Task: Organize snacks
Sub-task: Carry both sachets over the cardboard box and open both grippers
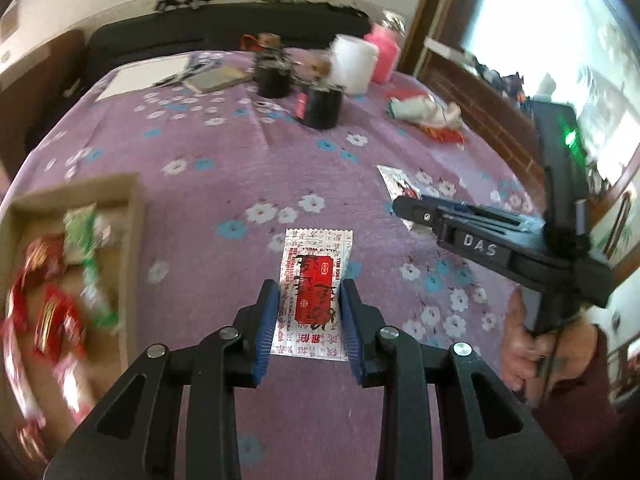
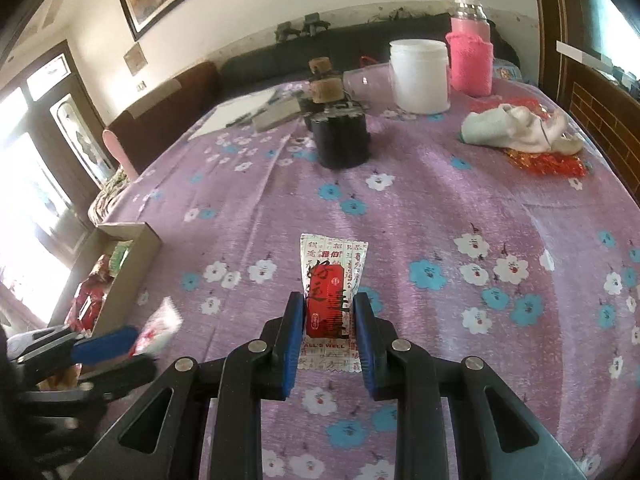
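A white-and-red snack packet (image 1: 313,295) sits between the blue pads of my left gripper (image 1: 308,292), which is shut on it above the purple floral tablecloth (image 1: 224,152). My right gripper (image 2: 327,306) is shut on a second packet of the same kind (image 2: 330,300). In the left wrist view the right gripper (image 1: 404,204) hovers to the right with its packet (image 1: 400,186). In the right wrist view the left gripper (image 2: 132,338) shows at lower left with its blurred packet (image 2: 158,326). A cardboard box (image 1: 134,216) at the left holds several red and green snack packets (image 1: 60,280); the box also shows in the right wrist view (image 2: 132,264).
At the far side of the table stand two black canisters (image 2: 340,136), a white jar (image 2: 419,76), a pink-sleeved bottle (image 2: 470,60), papers (image 2: 240,114) and a crumpled cloth (image 2: 516,128) on red wrapping. A dark sofa (image 2: 360,44) lies behind. A wooden chair back (image 2: 600,112) stands at right.
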Demonstrator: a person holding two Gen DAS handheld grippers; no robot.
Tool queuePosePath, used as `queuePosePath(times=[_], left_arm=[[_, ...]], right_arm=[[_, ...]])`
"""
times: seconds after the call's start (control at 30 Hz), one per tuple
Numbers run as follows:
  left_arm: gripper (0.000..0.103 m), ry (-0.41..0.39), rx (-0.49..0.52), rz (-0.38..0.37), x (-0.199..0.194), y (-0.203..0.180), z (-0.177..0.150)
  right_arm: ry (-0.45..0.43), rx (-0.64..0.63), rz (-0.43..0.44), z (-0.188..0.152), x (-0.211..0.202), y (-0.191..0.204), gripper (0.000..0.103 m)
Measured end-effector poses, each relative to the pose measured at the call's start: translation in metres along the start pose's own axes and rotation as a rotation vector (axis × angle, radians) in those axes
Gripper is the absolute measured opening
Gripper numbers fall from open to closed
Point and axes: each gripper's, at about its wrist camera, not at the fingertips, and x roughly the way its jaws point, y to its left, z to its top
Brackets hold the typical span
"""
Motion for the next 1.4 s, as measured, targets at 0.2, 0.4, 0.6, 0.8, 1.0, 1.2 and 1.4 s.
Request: queuePosePath(times=[0.2,0.4,0.6,0.8,1.0,1.2,1.4], left_arm=[[0.028,-0.068,-0.143,0.016,-0.047,0.043,-0.028],[0.029,-0.120,-0.266,0.104,-0.086,0.096,-0.059],[0.029,-0.156,-0.372,0.172,-0.109,0.139,-0.084],[0.029,-0.151,-0.436,0.168,-0.112,0.165,-0.104],[0.029,-0.139,-0.435,0.137,-0.110,0.169,-0.112],[0.029,-0.100,-0.422,0.105,-0.096,0.164,-0.116],[0.029,-0.094,-0.414,0.119,-0.092,0.160,-0.116]], right_arm=[[-0.002,-0.065,0.003,-0.014,-0.002,0.029,0.026],[-0.006,-0.081,0.040,-0.029,-0.017,0.060,0.026],[-0.004,-0.130,0.088,-0.029,-0.032,0.110,0.026],[0.002,-0.227,0.119,-0.031,-0.037,0.172,0.026],[0.052,-0.299,0.168,-0.042,-0.022,0.228,0.025],[0.096,-0.366,0.195,-0.050,-0.001,0.271,0.025],[0.144,-0.413,0.241,-0.047,0.019,0.302,0.026]])
